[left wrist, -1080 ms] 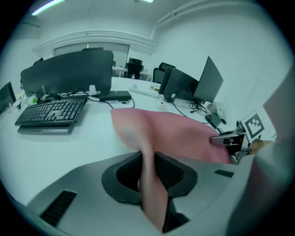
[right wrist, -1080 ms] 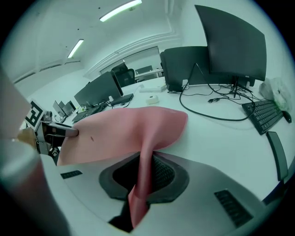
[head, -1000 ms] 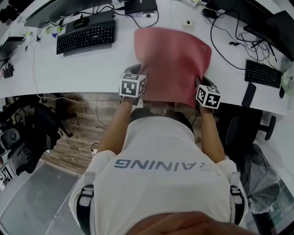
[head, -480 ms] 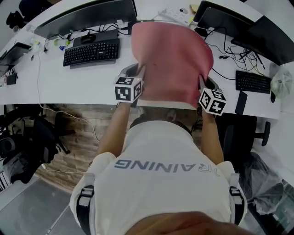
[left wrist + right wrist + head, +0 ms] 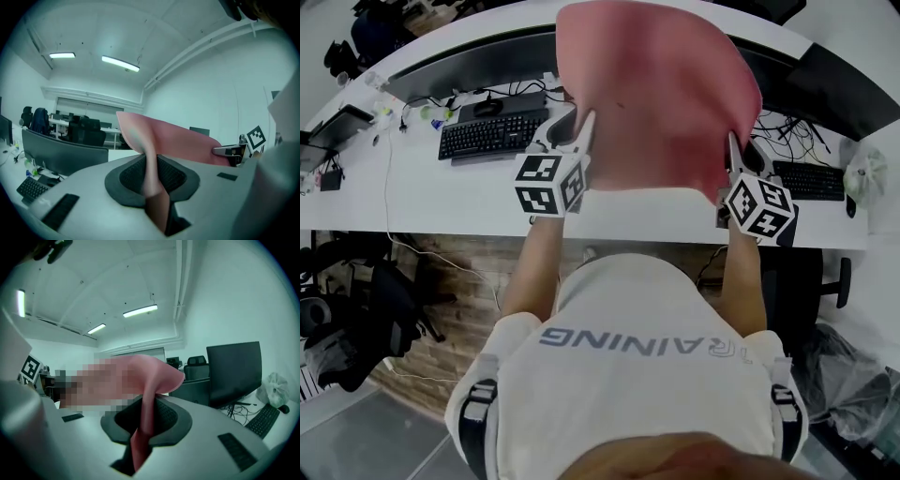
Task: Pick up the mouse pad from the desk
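Head view: the pink mouse pad [image 5: 661, 94] hangs in the air, well clear of the white desk [image 5: 441, 202]. It is stretched between your left gripper [image 5: 584, 131] and right gripper [image 5: 734, 155]. Keep both hands level and evenly spaced so the pad neither sags nor slips.

Left gripper view: the jaws are clamped on the pad's edge.

Right gripper view: the jaws pinch the opposite edge just as firmly.

A second ago the pad was just above the desk. Now it is far higher and hides part of the monitors [image 5: 469, 61].

The left gripper [image 5: 584, 127] and right gripper [image 5: 734, 150] rise, carrying the pink mouse pad [image 5: 661, 94] from low over the desk [image 5: 441, 202] to well above it.
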Available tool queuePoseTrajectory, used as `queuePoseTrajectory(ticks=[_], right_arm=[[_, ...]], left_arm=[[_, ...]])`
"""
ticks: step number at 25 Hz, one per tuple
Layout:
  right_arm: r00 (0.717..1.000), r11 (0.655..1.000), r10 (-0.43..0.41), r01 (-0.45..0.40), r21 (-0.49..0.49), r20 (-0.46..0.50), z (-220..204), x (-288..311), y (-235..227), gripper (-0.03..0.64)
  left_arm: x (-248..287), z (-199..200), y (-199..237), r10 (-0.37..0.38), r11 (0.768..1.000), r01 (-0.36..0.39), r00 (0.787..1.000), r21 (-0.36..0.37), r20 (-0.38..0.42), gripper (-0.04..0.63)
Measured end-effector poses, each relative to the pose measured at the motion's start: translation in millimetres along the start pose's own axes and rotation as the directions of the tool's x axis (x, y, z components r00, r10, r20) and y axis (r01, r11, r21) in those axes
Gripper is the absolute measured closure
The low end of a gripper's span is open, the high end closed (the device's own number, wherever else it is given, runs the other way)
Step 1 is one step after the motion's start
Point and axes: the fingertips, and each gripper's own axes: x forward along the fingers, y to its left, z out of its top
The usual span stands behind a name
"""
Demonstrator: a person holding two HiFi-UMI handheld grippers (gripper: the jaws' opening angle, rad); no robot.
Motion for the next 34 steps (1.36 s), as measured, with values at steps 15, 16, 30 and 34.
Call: queuePoseTrajectory(ticks=[15,16,30,34], right_arm=[[0.965,0.992,0.012,0.022,-0.124,0.262,109,-23,14,0.552],[0.964,0.992,0.015,0.019,-0.127,0.266,111,-24,16,0.552],[0.958,0.991,0.037,0.002,-0.136,0.285,122,-26,28,0.552],[0.956,0.991,0.039,-0.001,-0.130,0.290,124,-27,28,0.554]], left_arm=[[-22,89,-5,0.033,0.997,-0.048,0.970,0.058,0.240,0.500],[-24,90,-3,0.040,0.997,-0.055,0.969,0.056,0.245,0.500],[-33,94,3,0.058,0.997,-0.070,0.962,0.036,0.268,0.501],[-35,97,2,0.056,0.997,-0.070,0.960,0.040,0.275,0.500]])
